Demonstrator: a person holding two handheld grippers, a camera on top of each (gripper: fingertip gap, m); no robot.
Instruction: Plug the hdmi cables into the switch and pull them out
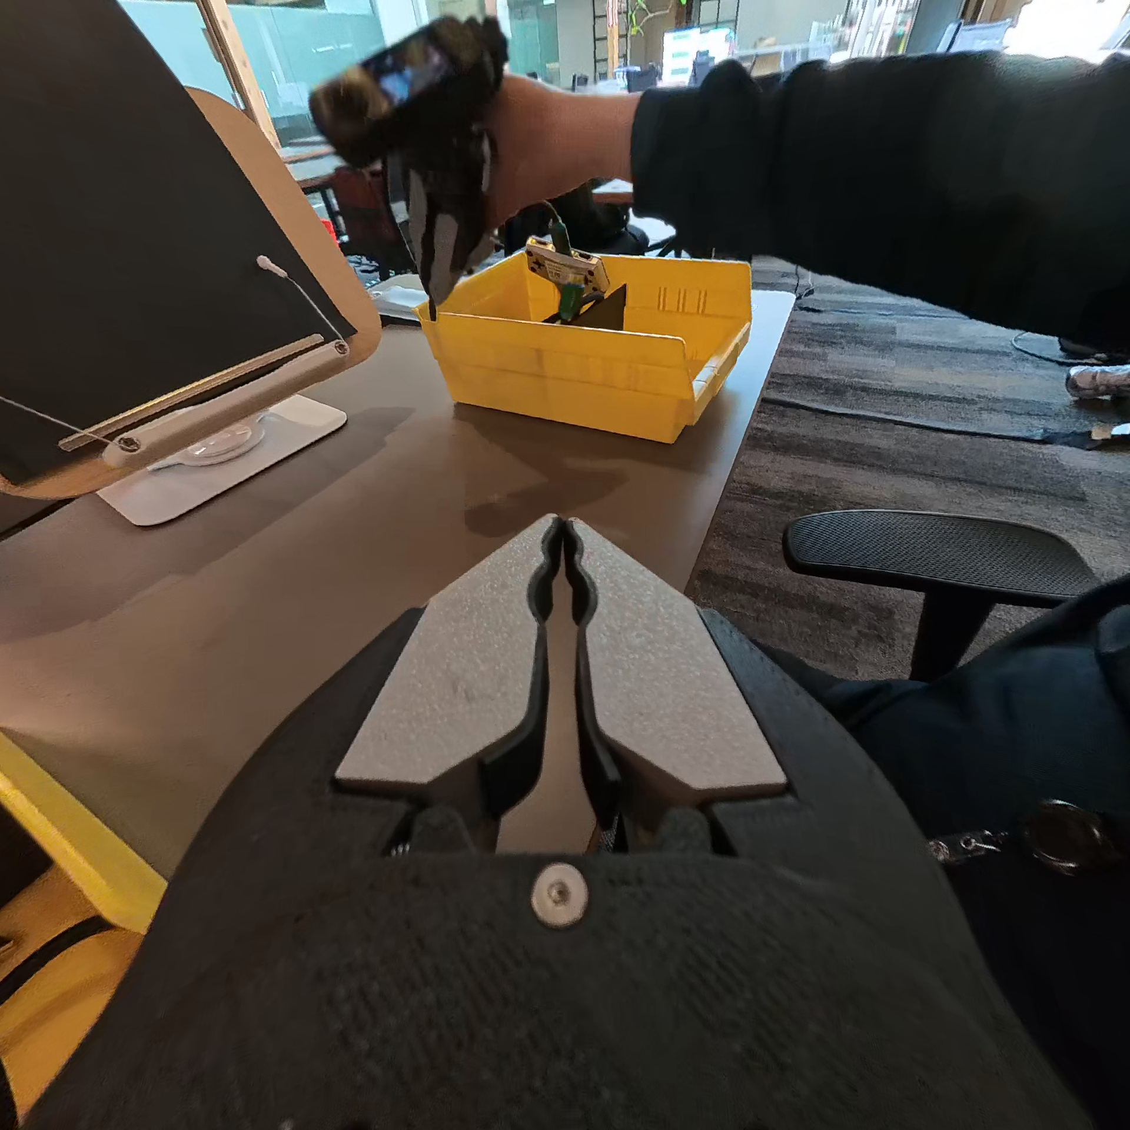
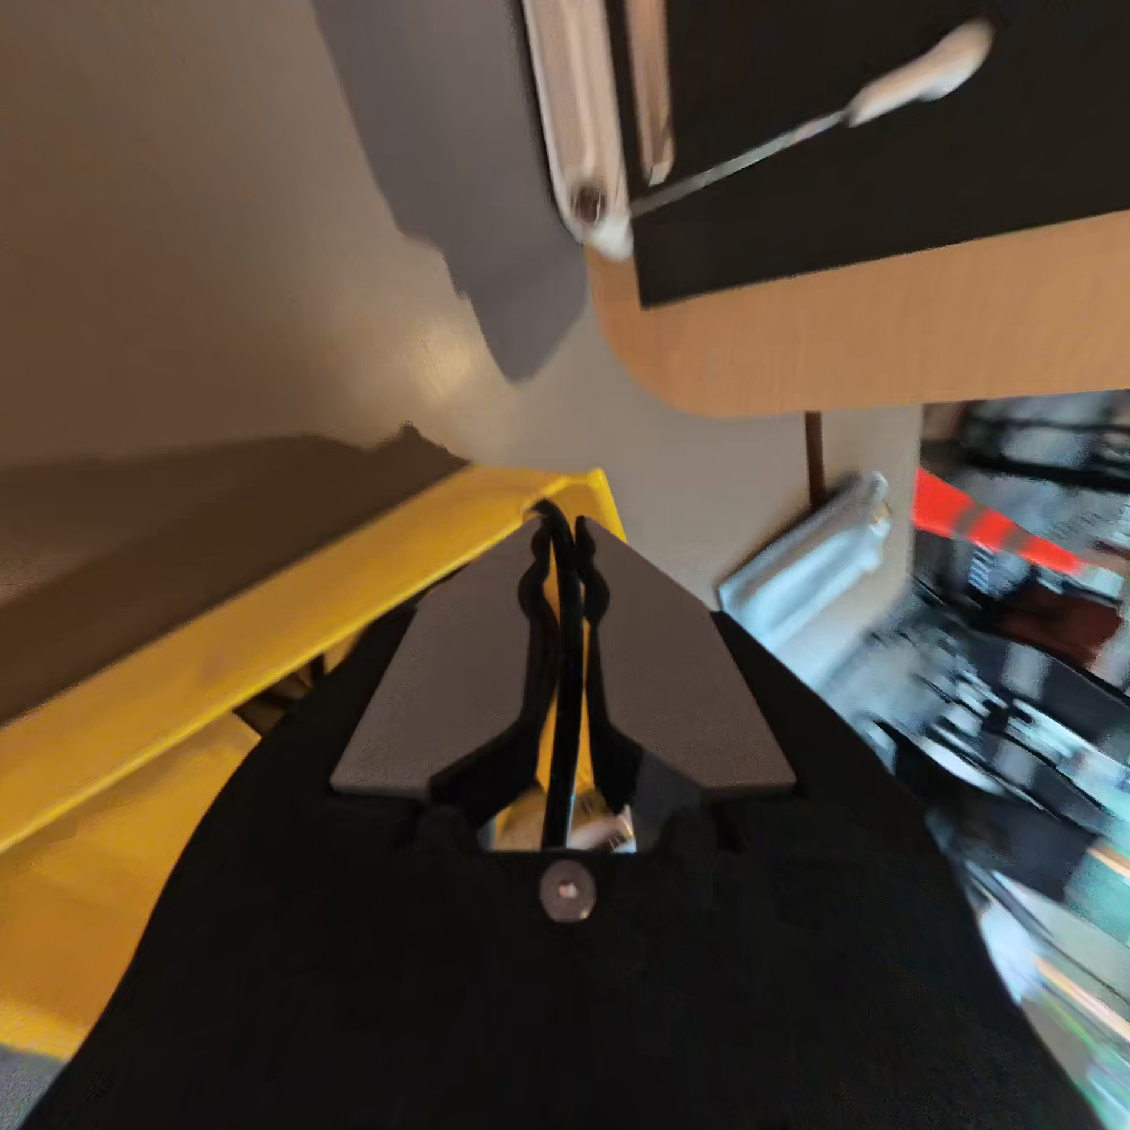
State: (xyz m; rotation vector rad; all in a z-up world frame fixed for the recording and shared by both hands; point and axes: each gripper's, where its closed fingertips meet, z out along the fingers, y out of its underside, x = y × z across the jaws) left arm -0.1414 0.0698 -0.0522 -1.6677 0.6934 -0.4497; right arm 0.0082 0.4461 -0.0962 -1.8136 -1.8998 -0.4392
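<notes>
We've got our right gripper (image 2: 565,526) dipped over the yellow bin (image 1: 587,379) at twelve o'clock on the worktop (image 1: 306,581), jaws nearly closed on a thin black cable (image 2: 559,642). The small HDMI switch (image 1: 565,269) sits propped inside the bin with green plugs (image 1: 572,296) at it. Our left gripper (image 1: 564,523) hovers low at six o'clock, jaws pressed together, holding nothing. That cable looks light and floppy, so we'd rather grip the stiff plug body than the cord; the switch looks light enough to shift.
</notes>
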